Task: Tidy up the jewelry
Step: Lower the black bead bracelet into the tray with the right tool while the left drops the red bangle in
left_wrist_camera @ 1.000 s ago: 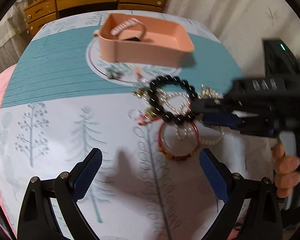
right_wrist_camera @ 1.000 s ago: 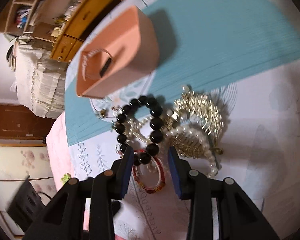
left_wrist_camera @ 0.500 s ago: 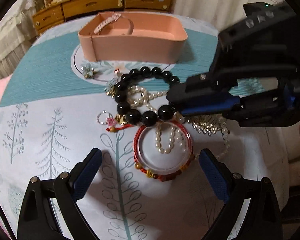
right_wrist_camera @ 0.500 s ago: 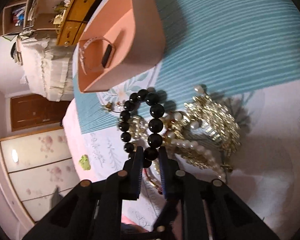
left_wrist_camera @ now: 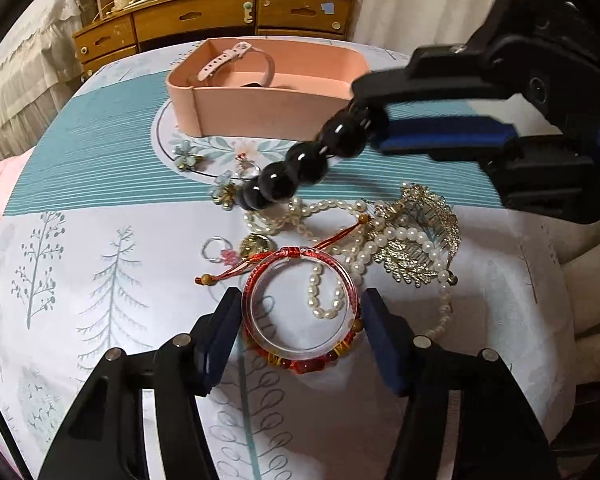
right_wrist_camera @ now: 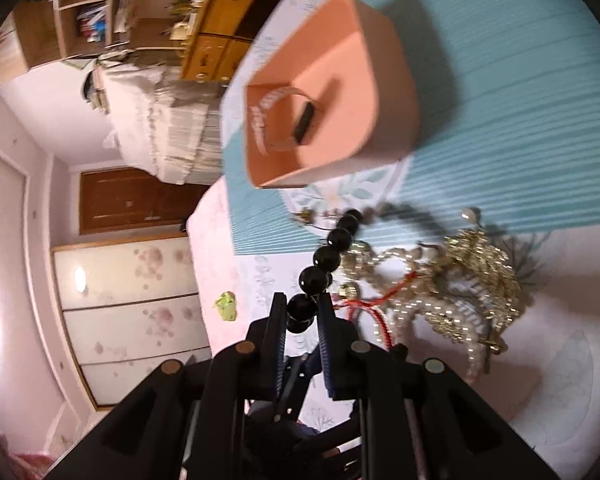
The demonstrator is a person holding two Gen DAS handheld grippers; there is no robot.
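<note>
I see the black bead bracelet (left_wrist_camera: pixel 300 164) lifted off the cloth, hanging as a slanted string of glossy round beads, its upper end pinched. Beyond it sits the peach tray (left_wrist_camera: pixel 260 116), open-topped, holding a pale pink watch (left_wrist_camera: pixel 236 60) with its strap curled up. Nearest me lies the red corded bangle (left_wrist_camera: pixel 300 312), flat, a clear ring wrapped in red thread with amber and red beads along its near edge. A pearl strand (left_wrist_camera: pixel 332 280) loops through it and trails over the gold leaf hair comb (left_wrist_camera: pixel 420 240) to the right. Two small pale-blue flower pieces (left_wrist_camera: pixel 186 154) lie near the tray.
</note>
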